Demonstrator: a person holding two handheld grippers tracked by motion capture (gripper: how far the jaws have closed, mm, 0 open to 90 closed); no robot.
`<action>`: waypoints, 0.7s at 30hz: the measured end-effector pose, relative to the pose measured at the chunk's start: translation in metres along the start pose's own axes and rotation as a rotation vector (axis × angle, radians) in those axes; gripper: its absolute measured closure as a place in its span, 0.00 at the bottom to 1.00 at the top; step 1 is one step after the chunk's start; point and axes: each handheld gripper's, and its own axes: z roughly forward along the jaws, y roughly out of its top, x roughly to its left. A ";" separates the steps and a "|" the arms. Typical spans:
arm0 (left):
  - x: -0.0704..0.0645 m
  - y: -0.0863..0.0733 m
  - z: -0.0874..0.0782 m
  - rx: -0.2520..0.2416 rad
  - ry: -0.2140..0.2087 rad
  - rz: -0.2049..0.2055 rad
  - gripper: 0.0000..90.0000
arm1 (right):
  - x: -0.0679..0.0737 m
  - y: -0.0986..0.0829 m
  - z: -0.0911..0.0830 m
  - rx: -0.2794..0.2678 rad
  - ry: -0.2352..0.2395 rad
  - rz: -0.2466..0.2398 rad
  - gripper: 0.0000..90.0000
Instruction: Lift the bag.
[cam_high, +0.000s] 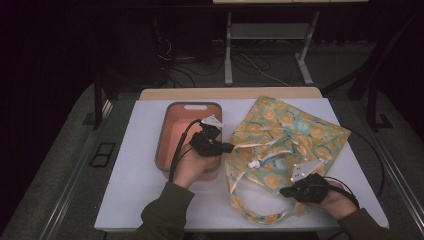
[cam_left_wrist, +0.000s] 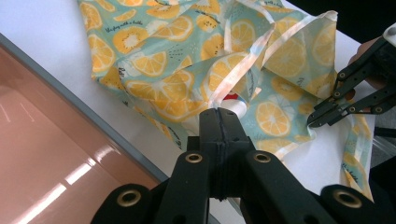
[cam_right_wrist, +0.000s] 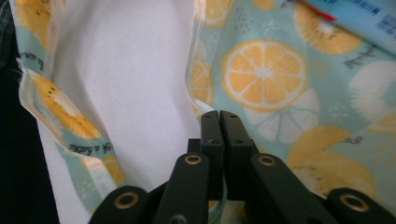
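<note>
From above, left gripper (cam_high: 225, 147) over the orange bin (cam_high: 172, 131), tips beside the citrus-print bag (cam_high: 290, 125), right gripper (cam_high: 285, 191) at its near edge; in the left gripper view, jaws pressed together, bag (cam_left_wrist: 196, 70) just ahead; in the right gripper view, jaws together over fabric (cam_right_wrist: 280, 84).

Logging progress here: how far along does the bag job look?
Early. Done: the lemon-print bag lies on the table beside the empty pink bin, a tube showing at its opening. In hand: the left gripper and right gripper pinch the fabric. Left: the tube hasn't reached the bin.
</note>
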 end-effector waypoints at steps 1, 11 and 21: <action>0.000 0.000 -0.001 -0.001 -0.002 -0.001 1.00 | -0.001 0.001 -0.002 -0.011 -0.010 0.008 0.99; 0.002 0.011 -0.016 -0.076 0.016 -0.003 1.00 | -0.025 0.009 -0.043 -0.205 -0.161 0.065 0.99; 0.003 0.023 -0.029 -0.144 0.045 0.006 1.00 | -0.042 0.021 -0.068 -0.322 -0.247 0.087 0.99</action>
